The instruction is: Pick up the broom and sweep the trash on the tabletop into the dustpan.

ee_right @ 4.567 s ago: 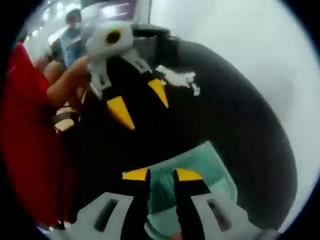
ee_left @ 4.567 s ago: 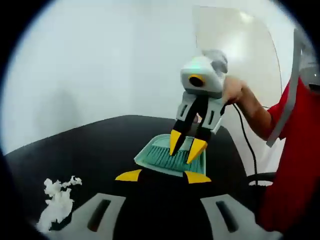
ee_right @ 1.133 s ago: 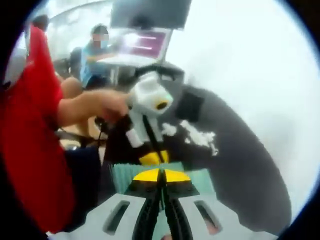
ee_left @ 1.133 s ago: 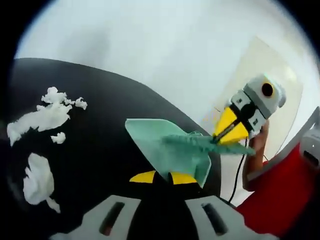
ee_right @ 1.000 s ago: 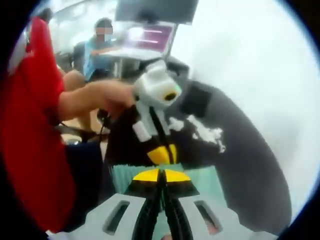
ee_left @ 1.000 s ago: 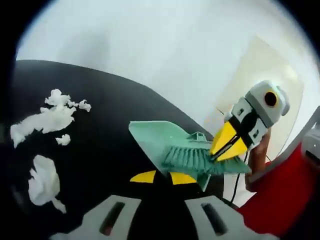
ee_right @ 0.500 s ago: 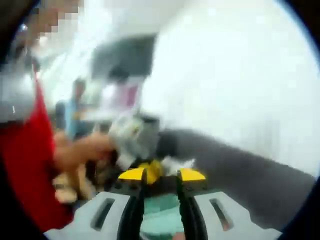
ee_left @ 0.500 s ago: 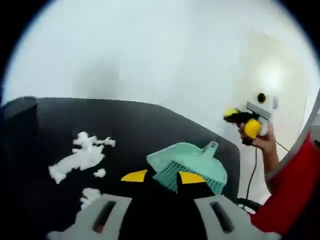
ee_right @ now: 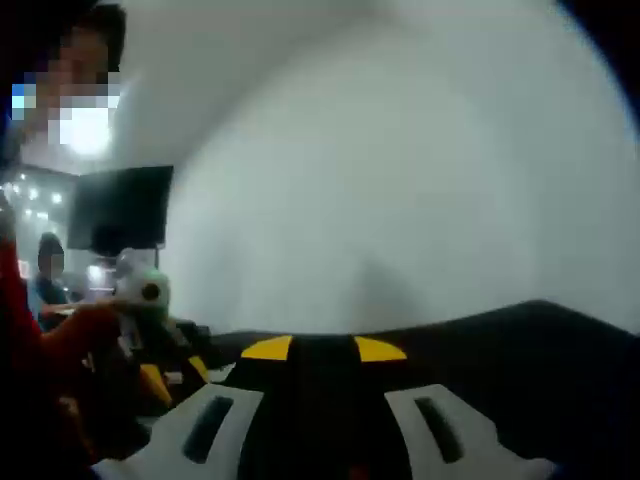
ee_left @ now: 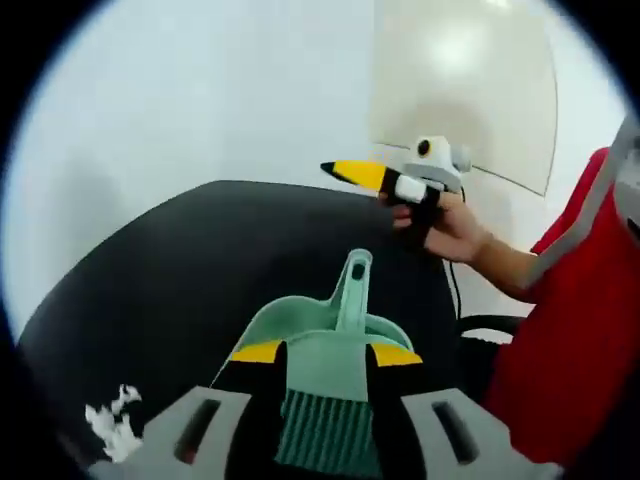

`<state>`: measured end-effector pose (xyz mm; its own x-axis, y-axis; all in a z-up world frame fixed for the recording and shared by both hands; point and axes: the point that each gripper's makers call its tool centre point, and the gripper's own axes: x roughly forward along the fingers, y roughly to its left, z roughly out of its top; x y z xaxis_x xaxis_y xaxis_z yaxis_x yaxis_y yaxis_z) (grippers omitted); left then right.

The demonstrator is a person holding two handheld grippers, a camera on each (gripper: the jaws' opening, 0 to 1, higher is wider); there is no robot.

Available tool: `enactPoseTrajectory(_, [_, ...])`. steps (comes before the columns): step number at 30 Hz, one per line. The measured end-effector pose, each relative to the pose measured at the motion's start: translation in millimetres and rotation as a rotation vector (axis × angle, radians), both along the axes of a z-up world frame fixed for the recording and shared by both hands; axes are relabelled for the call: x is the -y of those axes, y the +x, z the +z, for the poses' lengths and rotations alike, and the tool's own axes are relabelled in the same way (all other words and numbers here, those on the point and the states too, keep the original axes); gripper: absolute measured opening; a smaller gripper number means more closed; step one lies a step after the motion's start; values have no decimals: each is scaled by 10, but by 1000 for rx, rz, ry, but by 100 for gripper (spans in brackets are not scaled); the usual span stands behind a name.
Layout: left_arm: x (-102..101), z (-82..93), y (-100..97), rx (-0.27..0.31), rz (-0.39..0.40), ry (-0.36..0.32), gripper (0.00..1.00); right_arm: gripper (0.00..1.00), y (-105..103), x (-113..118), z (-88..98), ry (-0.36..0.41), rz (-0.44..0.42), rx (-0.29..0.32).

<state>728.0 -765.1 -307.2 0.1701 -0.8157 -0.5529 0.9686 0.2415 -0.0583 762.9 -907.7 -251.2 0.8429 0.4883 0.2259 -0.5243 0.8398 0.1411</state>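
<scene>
Dustpan (ee_left: 300,325): smooth, matt mint-green plastic. Broom (ee_left: 322,425): same plastic, ribbed bristles. Tabletop (ee_left: 180,270): matt black. Trash (ee_left: 112,425): white, fluffy, torn paper-like scraps.

Left gripper (ee_left: 325,352): jaws rise from the bottom of the left gripper view, yellow tips set apart, with something green between them; contact cannot be told.

Right gripper (ee_right: 323,348): in the right gripper view its yellow-tipped jaws stand apart with nothing between them. In the left gripper view it sits at upper right, held in the person's hand (ee_left: 447,226), jaws pointing sideways to the view's left, tips close together. A bare forearm (ee_left: 510,275) runs from that hand to a red sleeve (ee_left: 575,330).
</scene>
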Motion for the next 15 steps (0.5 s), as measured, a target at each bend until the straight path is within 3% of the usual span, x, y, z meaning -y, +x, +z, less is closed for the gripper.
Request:
enactPoseTrajectory(2, [110, 21, -27, -15, -32, 2, 32, 22, 41, 52, -181, 27, -18, -32])
enactPoseTrajectory(3, [162, 22, -45, -21, -41, 3, 32, 22, 64, 86, -290, 13, -32, -115])
enactPoseTrajectory(5, [247, -21, -110, -48, -65, 26, 32, 22, 37, 89, -57, 60, -19, -2])
enactPoseTrajectory(9, [292, -170, -260, -89, -102, 124, 32, 22, 48, 13, -160, 31, 19, -55])
enactPoseTrajectory(11, [253, -198, -276, -73, -101, 175, 32, 22, 33, 10, -132, 27, 20, -38])
enactPoseTrajectory(13, [179, -185, -237, -48, -40, 234, 33, 22, 29, 5, -141, 29, 24, -44])
enactPoseTrajectory(15, [167, -65, -216, 52, 24, 259, 33, 22, 34, 9, -150, 35, 27, -51])
